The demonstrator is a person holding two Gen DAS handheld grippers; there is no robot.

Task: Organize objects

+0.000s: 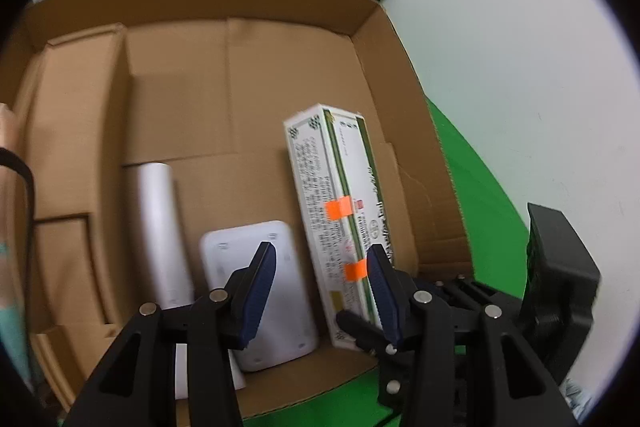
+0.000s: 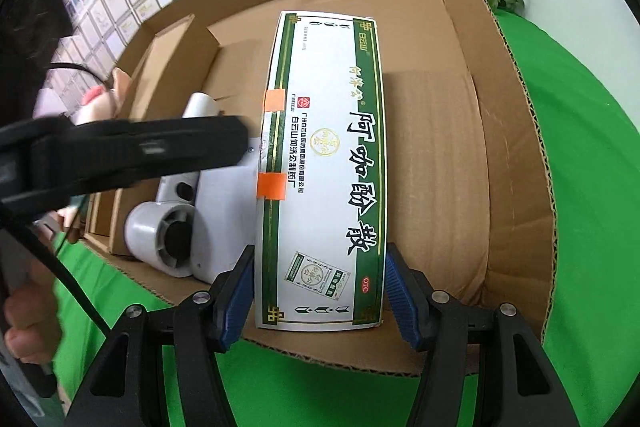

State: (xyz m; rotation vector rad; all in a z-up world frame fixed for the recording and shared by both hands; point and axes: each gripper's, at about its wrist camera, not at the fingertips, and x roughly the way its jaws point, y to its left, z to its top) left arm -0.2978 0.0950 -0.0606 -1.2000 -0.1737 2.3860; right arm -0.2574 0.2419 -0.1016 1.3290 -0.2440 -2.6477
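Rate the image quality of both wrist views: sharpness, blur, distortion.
Left wrist: soft all over, the medicine box print smeared and unreadable; fisheye bends the cardboard box walls. Right wrist: sharper, the medicine box characters crisp; the left gripper crossing the frame is blurred; edges curve strongly.

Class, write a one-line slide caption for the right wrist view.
Right gripper straddles the medicine box in the cardboard box, beside white devices.

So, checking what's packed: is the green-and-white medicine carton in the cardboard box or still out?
In. The green-and-white medicine carton lies flat on the cardboard box floor, between its walls.
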